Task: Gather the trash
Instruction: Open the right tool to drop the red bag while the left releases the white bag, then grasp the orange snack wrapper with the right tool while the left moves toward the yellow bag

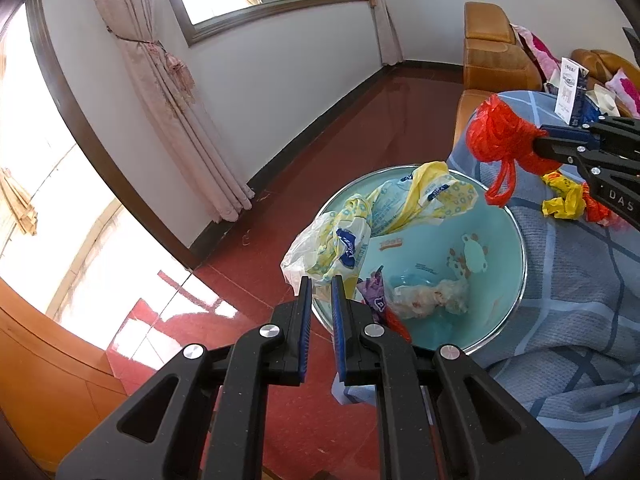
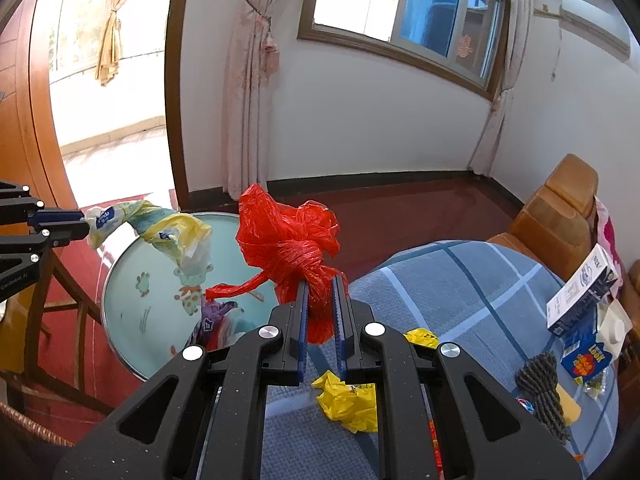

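My left gripper [image 1: 321, 286] is shut on a yellow-and-white plastic wrapper [image 1: 344, 236] and holds it at the near rim of a light blue round bin [image 1: 516, 248]; the wrapper trails across the bin's opening. It also shows in the right wrist view [image 2: 160, 228], pinched by the left gripper [image 2: 82, 224]. My right gripper [image 2: 320, 286] is shut on a knotted red plastic bag [image 2: 288, 240], held in the air beside the bin [image 2: 120, 292]. In the left wrist view the red bag [image 1: 500, 136] hangs from the right gripper [image 1: 540, 140] above the bin's far rim.
Crumpled wrappers [image 1: 428, 296] lie inside the bin. A table with a blue checked cloth [image 2: 460, 288] holds yellow crumpled wrappers [image 2: 348, 400], cartons [image 2: 580, 292] and a dark yarn bundle [image 2: 544, 388]. A tan sofa [image 2: 556, 212] stands behind. Red floor [image 1: 280, 220] and pink curtains [image 1: 168, 92] lie left.
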Motion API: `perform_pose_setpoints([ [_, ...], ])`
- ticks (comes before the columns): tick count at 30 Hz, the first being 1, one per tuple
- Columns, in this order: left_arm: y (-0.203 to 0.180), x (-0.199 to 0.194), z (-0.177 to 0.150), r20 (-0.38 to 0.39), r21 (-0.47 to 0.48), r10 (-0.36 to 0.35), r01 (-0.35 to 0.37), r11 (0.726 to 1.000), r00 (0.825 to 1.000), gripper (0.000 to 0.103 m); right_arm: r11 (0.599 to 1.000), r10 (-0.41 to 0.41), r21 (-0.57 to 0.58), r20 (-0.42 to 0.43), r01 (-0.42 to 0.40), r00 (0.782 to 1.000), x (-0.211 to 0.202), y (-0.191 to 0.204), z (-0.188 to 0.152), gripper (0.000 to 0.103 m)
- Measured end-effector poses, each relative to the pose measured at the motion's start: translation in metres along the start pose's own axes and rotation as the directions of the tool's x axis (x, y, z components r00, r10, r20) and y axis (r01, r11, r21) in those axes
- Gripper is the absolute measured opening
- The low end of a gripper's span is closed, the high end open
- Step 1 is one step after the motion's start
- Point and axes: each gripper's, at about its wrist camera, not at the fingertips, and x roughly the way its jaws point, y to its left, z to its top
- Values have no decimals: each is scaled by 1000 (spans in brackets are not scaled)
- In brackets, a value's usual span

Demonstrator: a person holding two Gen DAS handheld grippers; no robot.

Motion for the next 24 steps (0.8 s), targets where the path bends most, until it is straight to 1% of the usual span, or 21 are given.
perform_pose_setpoints([
  [3,-1,-1,0,2,-2,-10,10,1000,1000,11,1000,5,-4,-3,-5,1000,1,1,1,12],
  [5,-3,-2,1,8,0,-32,32,999,999,17,1000,19,-12,-12,-19,1000,2,3,1,13],
  [7,-7,-4,1,20,5,-47,47,999,999,19,999,22,-23,-7,-22,1000,4,6,0,20],
  [8,-10,-5,1,22,9,-54,54,998,998,20,999,27,-28,-9,-27,1000,5,8,0,29],
  [9,-11,-6,1,24,13,-59,59,998,998,20,999,31,-31,-12,-31,999,6,9,0,30],
  [10,-13,-6,1,25,15,-63,62,998,998,24,999,29,-34,-12,-30,999,6,10,-1,30],
  [11,-15,-6,1,26,17,-67,66,998,997,31,999,29,-35,-13,-29,1000,7,11,-1,32],
  [13,-17,-5,0,27,20,-73,72,997,997,36,999,32,-29,-17,-32,999,8,12,-3,36],
  [18,-24,-2,-3,15,23,-81,81,996,997,43,1000,20,-5,-11,-20,1000,3,7,-7,37],
  [20,-31,-1,-6,9,34,-85,85,996,996,48,1000,11,5,-6,-11,1000,-3,3,-11,37],
  [24,-49,1,-9,-5,62,-92,92,994,996,58,998,-49,41,16,48,999,-29,-18,-24,42],
])
